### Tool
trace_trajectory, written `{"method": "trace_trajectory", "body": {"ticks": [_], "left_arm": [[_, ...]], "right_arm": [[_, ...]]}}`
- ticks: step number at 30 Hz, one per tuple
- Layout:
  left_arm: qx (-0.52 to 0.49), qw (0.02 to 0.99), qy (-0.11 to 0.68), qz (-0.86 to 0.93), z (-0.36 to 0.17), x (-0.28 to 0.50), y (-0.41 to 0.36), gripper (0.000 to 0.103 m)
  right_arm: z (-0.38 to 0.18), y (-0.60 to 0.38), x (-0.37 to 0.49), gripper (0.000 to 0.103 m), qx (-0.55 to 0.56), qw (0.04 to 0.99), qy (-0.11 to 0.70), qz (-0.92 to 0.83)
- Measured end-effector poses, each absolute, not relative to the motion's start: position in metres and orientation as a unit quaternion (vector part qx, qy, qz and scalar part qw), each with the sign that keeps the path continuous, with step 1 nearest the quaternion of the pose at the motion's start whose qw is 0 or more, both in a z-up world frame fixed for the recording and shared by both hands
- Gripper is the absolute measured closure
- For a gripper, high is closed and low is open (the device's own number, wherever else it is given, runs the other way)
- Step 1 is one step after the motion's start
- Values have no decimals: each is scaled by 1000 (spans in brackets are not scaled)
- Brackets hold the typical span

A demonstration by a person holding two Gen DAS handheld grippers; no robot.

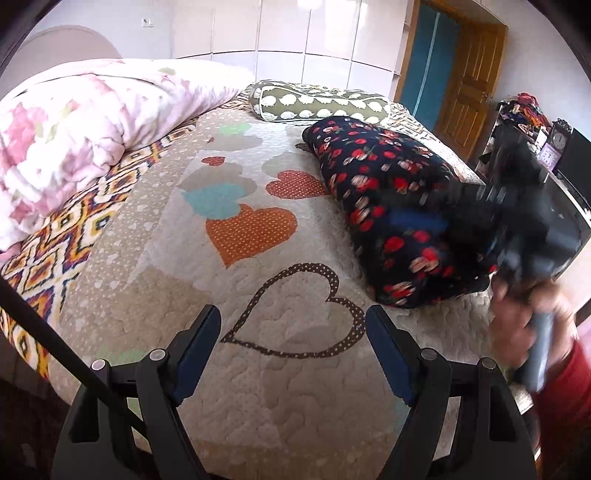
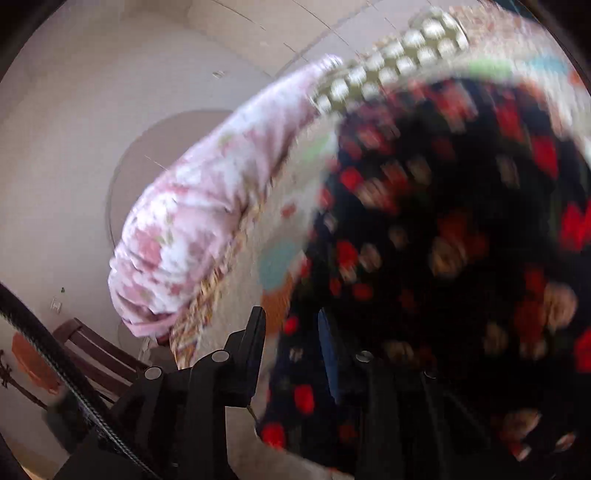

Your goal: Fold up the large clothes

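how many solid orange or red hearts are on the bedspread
3 visible: a large orange heart mid-bed, a red heart beside the dark floral garment, a tiny one farther back. The garment may hide others.

Just beyond the matt black plastic left gripper (image 1: 293, 325), with its dull blue pads and small shiny metal pins, lies a cream quilted cloth bedspread (image 1: 295, 387) with a stitched, bumpy, matt surface and dotted heart patches. To its right sits a soft dark cloth garment with red flowers (image 1: 391, 206), looking fleecy. Far ahead, a pink floral padded quilt (image 1: 74, 125) looks puffy, the white wardrobe doors (image 1: 306, 33) glossy, and the brown wooden door (image 1: 469, 85) lightly varnished.
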State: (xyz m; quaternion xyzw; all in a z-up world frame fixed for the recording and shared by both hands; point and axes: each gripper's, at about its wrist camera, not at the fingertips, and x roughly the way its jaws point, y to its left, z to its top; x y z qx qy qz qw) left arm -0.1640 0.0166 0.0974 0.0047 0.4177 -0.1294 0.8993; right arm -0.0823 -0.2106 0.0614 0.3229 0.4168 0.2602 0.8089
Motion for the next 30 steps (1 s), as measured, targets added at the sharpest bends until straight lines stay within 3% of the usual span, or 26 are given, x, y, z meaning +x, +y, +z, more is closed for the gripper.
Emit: {"method": "trace_trajectory", "body": {"ticks": [9,11,12,15,18,21,24,26,27,30], "left_arm": [[5,905,406,-125,111,-187,18,23],[7,905,407,-126,112,-191,16,23],[8,905,407,-126,113,-193,15,23],[13,907,402,-125,116,-200,16,23],[11,908,402,-119,115,-201,18,23],[1,903,413,-120,111,-198,19,23],[6,903,412,-124,112,-201,15,23],[13,905,407,-121,114,-202,12,23],[16,905,407,-120,113,-202,11,22],[17,901,413,-127,108,-202,7,21]], "right_arm": [[50,-213,-110,73,395,778,397,284],[33,-215,-109,83,396,773,411,276],[26,-217,-109,100,395,774,416,267],[25,-227,-117,103,429,760,411,264],[40,-223,-127,81,408,773,396,281],[32,-221,-126,81,414,770,401,275],[27,-223,-119,91,417,766,409,269],[36,-228,-125,90,406,776,404,263],[44,-229,-131,87,391,789,401,254],[69,-232,-158,62,307,843,391,205]]}}
